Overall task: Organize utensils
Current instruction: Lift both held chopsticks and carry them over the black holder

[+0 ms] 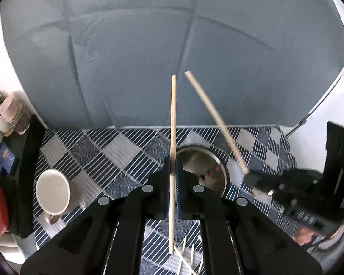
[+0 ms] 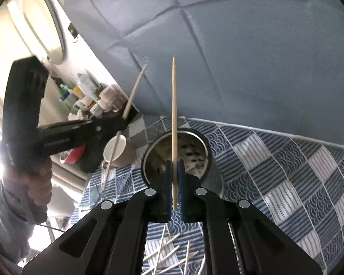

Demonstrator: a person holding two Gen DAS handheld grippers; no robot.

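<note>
Left tongs (image 1: pixel 172 169) and right tongs (image 2: pixel 174 171) each grip one chopstick (image 1: pixel 173 119) (image 2: pixel 174 114), raised near the steel holder (image 2: pixel 206 151) on the worktop (image 2: pixel 286 171).

Mug (image 1: pixel 54 192) left of canister (image 1: pixel 203 174) on tablecloth (image 1: pixel 117 155).

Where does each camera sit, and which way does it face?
Left wrist: on the left hand-held gripper, facing down along its fingers at the round metal holder on the blue checked tablecloth; the right hand-held gripper shows.
Right wrist: on the right gripper, same aim; the left gripper and the person's hand show.
Shared: holder, white mug, one thin wooden chopstick clamped in each gripper.
</note>
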